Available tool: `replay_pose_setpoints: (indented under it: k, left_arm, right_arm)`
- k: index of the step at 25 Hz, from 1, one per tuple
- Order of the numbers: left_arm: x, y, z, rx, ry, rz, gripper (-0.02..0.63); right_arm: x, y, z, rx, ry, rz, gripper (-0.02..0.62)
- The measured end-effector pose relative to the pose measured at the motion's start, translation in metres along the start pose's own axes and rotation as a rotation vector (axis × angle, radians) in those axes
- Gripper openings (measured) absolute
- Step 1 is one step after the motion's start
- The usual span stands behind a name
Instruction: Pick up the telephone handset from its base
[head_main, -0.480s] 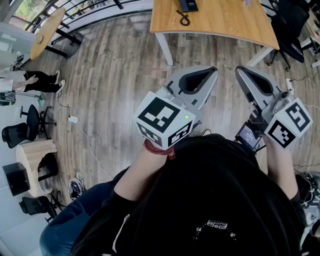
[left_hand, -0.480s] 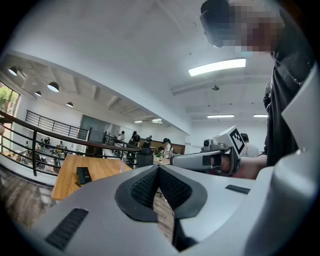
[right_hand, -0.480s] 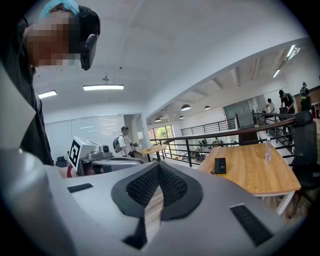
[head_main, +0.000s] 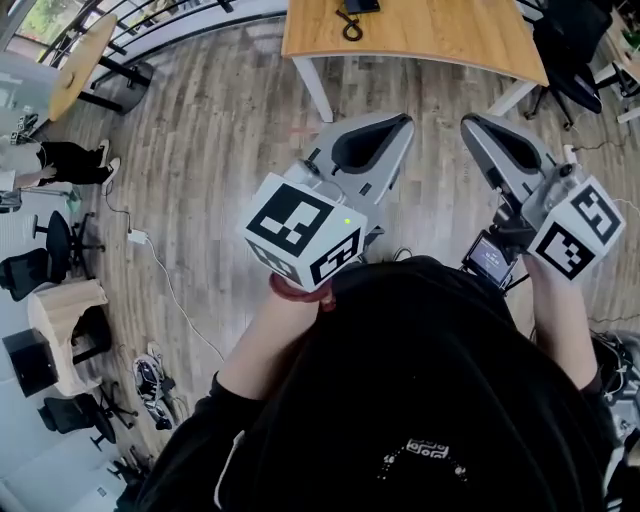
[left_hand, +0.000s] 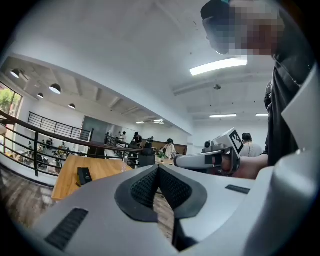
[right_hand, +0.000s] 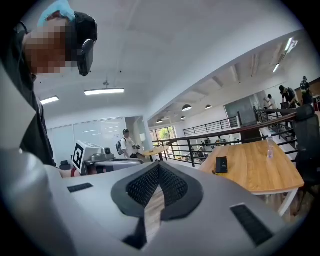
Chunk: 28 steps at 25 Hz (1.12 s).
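Note:
The black telephone (head_main: 356, 5) lies on a wooden table (head_main: 450, 35) at the top edge of the head view, with its cord (head_main: 348, 27) curled beside it. It shows small on the tabletop in the left gripper view (left_hand: 84, 175) and the right gripper view (right_hand: 221, 164). Both grippers are held side by side over the wooden floor, well short of the table. My left gripper (head_main: 404, 121) is shut and empty, with its pads (left_hand: 145, 187) meeting at the tip. My right gripper (head_main: 470, 123) is also shut with nothing in it.
White table legs (head_main: 312, 88) stand ahead of the grippers. A black office chair (head_main: 575, 60) stands at the table's right end. A round table (head_main: 82, 62) and a railing (head_main: 190, 25) are at far left. Cables (head_main: 165, 285) run over the floor (head_main: 230, 130). People stand in the background.
The table and floor have slid upward in the head view, so the phone now sits at the top edge. Both grippers stay shut and side by side.

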<state>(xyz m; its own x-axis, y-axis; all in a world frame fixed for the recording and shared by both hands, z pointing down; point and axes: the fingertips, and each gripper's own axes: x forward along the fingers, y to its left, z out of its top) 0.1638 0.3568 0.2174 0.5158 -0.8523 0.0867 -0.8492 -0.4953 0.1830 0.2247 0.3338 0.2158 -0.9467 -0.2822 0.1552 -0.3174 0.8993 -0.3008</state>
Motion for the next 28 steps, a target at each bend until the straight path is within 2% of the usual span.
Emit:
replay_pose_setpoints:
  k: [5,14,23,28]
  left_arm:
    - [0.004,0.002,0.0,-0.005,0.002,-0.009,0.006]
    - [0.051,-0.027,-0.004,0.008,0.045,-0.031,0.006]
    - [0.069,-0.042,-0.008,0.022,0.062,-0.025,0.006]
    - [0.065,-0.054,-0.002,0.011,0.043,-0.016,0.005]
  right_arm:
    - [-0.006,-0.008,-0.003,0.045,-0.011,0.005,0.017]
    - [-0.045,-0.056,-0.003,0.12,-0.065,0.007,0.017]
    - [-0.087,-0.1,-0.012,0.163,-0.116,-0.057,0.017]
    - [-0.111,-0.11,-0.004,0.142,-0.138,-0.103,0.017]
